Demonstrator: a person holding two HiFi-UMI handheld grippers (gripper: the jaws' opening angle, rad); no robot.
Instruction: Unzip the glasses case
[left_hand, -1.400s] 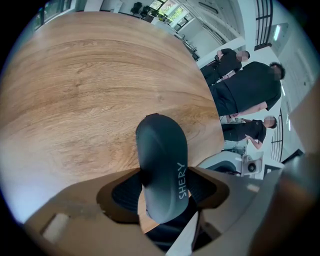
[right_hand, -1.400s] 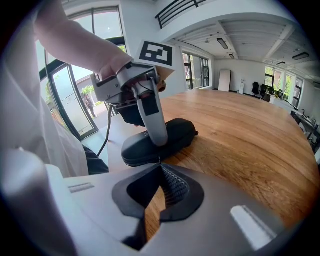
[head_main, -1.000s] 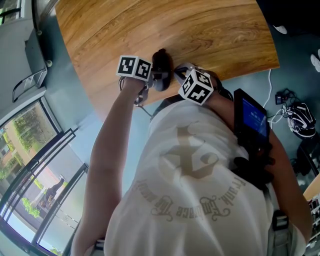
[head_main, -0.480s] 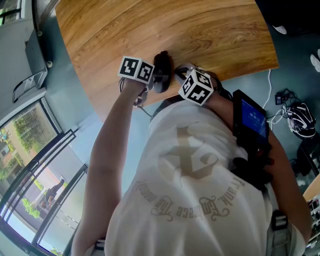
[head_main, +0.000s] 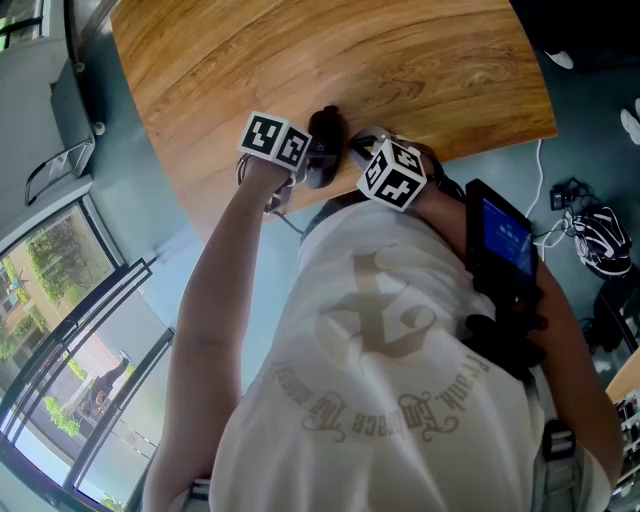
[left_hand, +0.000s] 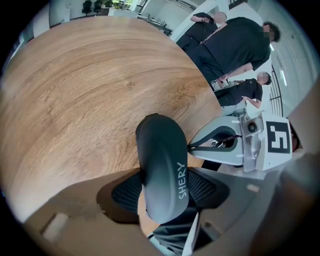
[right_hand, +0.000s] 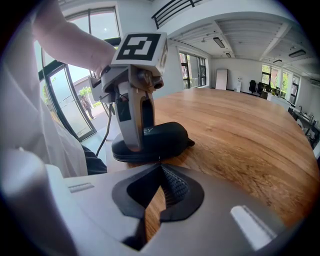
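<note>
Head view: the left gripper (head_main: 308, 160) has been rolled slightly, its jaws kept clamped across the case (head_main: 323, 128) at the bench's (head_main: 420, 60) near edge. The right gripper (right_hand: 160, 165) has not been moved. Its jaws are closed together at the case's seam, and a pinched zip pull cannot be made out. Unzipping is judged not yet begun.
</note>
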